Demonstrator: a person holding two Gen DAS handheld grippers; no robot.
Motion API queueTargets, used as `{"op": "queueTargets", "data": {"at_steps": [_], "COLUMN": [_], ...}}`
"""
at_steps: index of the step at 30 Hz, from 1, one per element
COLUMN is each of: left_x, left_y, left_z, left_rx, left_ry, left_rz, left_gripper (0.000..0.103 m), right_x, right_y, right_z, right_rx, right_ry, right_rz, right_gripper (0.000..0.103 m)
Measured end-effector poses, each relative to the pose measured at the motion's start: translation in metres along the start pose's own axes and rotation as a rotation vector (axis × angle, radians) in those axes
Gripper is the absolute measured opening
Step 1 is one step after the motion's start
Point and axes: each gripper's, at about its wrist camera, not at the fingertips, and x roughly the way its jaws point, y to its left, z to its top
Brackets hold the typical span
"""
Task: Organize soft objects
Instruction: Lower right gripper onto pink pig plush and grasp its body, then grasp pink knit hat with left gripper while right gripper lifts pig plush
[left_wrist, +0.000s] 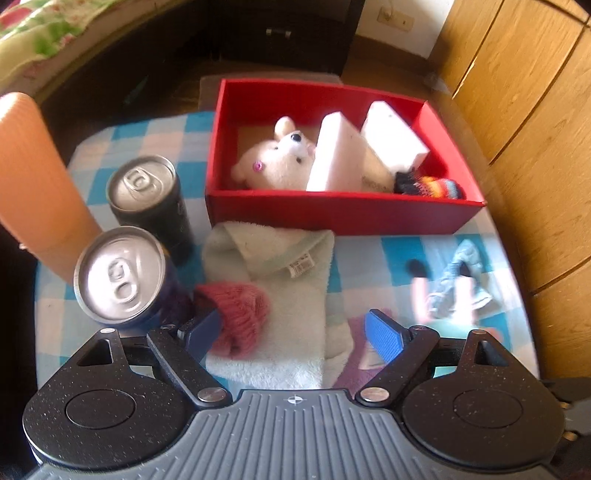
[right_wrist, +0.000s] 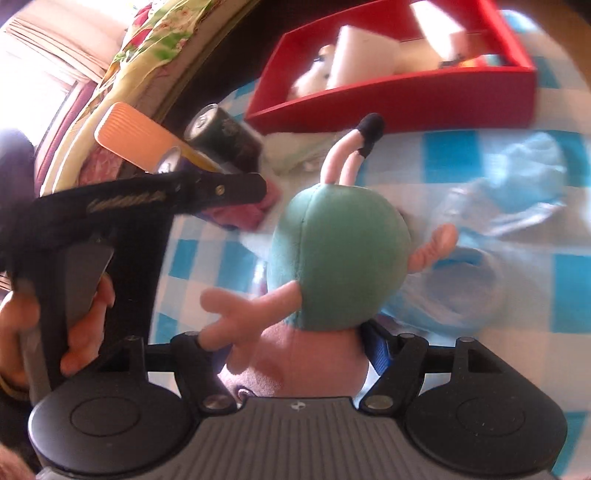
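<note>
left gripper (left_wrist: 291, 328) wide, nothing clamped; pale green towel (left_wrist: 295, 295) lies on checked tablecloth (left_wrist: 369, 251) between its fingers, pink knit hat (left_wrist: 240, 314) on towel just beside left blue pad. right gripper (right_wrist: 295, 347) has plush toy (right_wrist: 340, 258) between its fingers; whether pads press it cannot be told. red box (left_wrist: 332, 216) beyond towel, holding white bear (left_wrist: 280, 158).

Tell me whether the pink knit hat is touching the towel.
Touching. The left wrist view shows the pink knit hat lying directly on the towel.
</note>
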Motion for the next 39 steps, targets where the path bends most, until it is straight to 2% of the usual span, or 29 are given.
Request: {"op": "queueTargets", "data": {"at_steps": [3,6,10,11,12,13,14,15,16,20,22,24,26,30,32,33,35,39], "left_x": [0.015,0.028,0.038,0.038,0.037,0.035,0.033,0.032,0.032,0.035,0.036,0.039,0.043,0.041,0.042,0.043,0.047,0.046], "left_y": [0.000,0.009,0.007,0.010,0.013,0.017,0.022,0.026,0.028,0.021,0.016,0.013,0.011,0.009,0.010,0.010,0.009,0.011], "left_z": [0.002,0.002,0.002,0.003,0.004,0.005,0.006,0.007,0.007,0.005,0.004,0.003,0.003,0.005,0.006,0.006,0.006,0.006], "left_rx": [0.009,-0.057,-0.063,-0.082,-0.105,-0.132,-0.161,-0.184,-0.194,-0.161,-0.148,-0.132,-0.122,-0.119,-0.127,-0.127,-0.124,-0.125], "left_ry": [0.023,0.067,0.081,0.078,0.074,0.068,0.062,0.061,0.064,0.058,0.045,0.054,0.077,0.076,0.069,0.072,0.081,0.075], "left_rz": [0.107,0.091,0.123,0.108,0.087,0.067,0.049,0.033,0.024,0.070,0.084,0.082,0.068,0.060,0.051,0.053,0.068,0.065], "left_gripper": [0.082,0.080,0.075,0.068,0.056,0.052,0.041,0.034,0.032,0.028,0.033,0.062,0.074,0.081,0.084,0.084,0.084,0.084], "right_x": [-0.006,-0.004,0.000,-0.001,-0.002,-0.001,-0.001,0.000,0.000,0.000,0.000,-0.003,-0.002,-0.003,-0.005,-0.005,-0.005,-0.004], "right_y": [-0.007,-0.014,-0.014,-0.012,-0.013,-0.014,-0.014,-0.014,-0.015,-0.014,-0.013,-0.013,-0.015,-0.017,-0.014,-0.013,-0.011,-0.001], "right_z": [-0.002,0.000,0.000,0.000,-0.001,0.000,0.000,0.001,0.001,0.001,0.000,-0.001,0.000,0.003,0.006,0.006,0.007,0.004], "right_rx": [-0.013,0.018,0.020,0.015,0.016,0.022,0.029,0.033,0.034,0.033,0.026,0.025,0.032,0.022,0.007,0.010,0.008,-0.038], "right_ry": [-0.006,0.018,0.034,0.033,0.032,0.034,0.036,0.037,0.036,0.037,0.035,0.031,0.037,0.035,0.036,0.032,0.021,0.017], "right_rz": [-0.026,0.007,0.018,0.014,0.013,0.013,0.011,0.009,0.005,-0.003,-0.001,0.002,-0.004,-0.038,-0.059,-0.063,-0.075,-0.106], "right_gripper": [0.049,0.050,0.050,0.050,0.050,0.050,0.050,0.050,0.050,0.050,0.050,0.050,0.052,0.053,0.062,0.067,0.070,0.071]}}
